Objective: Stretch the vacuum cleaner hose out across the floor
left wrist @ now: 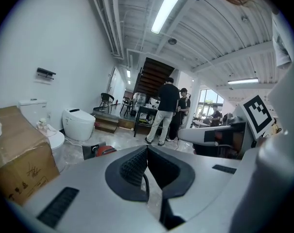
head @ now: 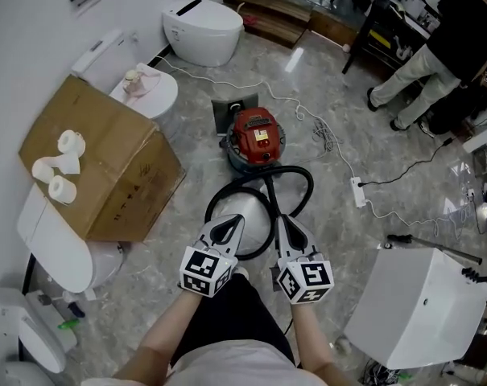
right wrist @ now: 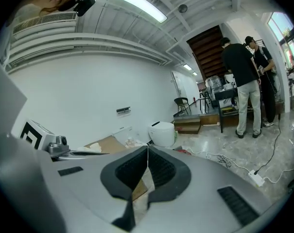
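Nearest, left gripper [head: 227, 222] and right gripper [head: 283, 223]: jaws pressed together, empty; hose [head: 310, 187] seems light, springy: grip its near loop.

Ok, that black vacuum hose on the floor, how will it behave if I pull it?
The hose lies in a loop, so it's probably floppy and should uncoil. It seems joined to the red vacuum cleaner, which may drag along.
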The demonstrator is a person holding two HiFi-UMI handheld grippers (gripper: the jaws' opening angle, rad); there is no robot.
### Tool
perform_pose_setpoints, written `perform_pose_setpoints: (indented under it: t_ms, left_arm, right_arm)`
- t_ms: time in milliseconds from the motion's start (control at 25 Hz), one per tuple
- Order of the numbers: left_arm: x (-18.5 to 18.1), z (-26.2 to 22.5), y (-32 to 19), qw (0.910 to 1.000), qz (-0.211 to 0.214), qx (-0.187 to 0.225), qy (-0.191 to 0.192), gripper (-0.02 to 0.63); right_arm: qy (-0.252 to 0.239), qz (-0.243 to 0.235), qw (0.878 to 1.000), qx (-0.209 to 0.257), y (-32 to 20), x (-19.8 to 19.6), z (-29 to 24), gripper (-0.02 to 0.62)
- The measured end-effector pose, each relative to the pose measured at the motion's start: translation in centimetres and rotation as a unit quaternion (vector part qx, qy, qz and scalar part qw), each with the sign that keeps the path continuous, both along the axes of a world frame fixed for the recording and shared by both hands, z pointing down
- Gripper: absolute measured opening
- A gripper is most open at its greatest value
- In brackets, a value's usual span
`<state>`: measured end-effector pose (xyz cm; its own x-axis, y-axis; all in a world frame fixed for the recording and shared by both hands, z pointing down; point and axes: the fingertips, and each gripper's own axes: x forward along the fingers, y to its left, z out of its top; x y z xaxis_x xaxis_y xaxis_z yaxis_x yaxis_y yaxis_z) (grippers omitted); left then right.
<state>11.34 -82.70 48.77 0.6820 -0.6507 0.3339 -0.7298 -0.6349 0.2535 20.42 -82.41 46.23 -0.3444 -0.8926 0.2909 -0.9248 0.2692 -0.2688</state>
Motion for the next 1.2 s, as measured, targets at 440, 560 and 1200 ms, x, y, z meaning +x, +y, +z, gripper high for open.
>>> perform_pose_setpoints:
  t_ms: [440, 560, 1200]
  left_arm:
    - [-0.8, 3.6, -2.7, 0.9989, 0.043, -0.017, -0.011, 0.009]
    - [-1.0, 5.6, -4.0, 0.998, 0.054, -0.021, -0.024, 0.009]
    - [-0.6, 18.5, -8.6, 0.994, 0.097, -0.031, -0.041, 0.008]
  right_arm:
    - [0.008, 0.004, 1.0, -0.019, -3.7, -1.0, 3.3, 0.015]
    - [0.02, -0.004, 0.999, -0.027, -5.0, -1.1, 5.0, 0.015]
    - [0.045, -0.063, 0.996, -0.049, -11.8, -2.4, 17.7, 0.015]
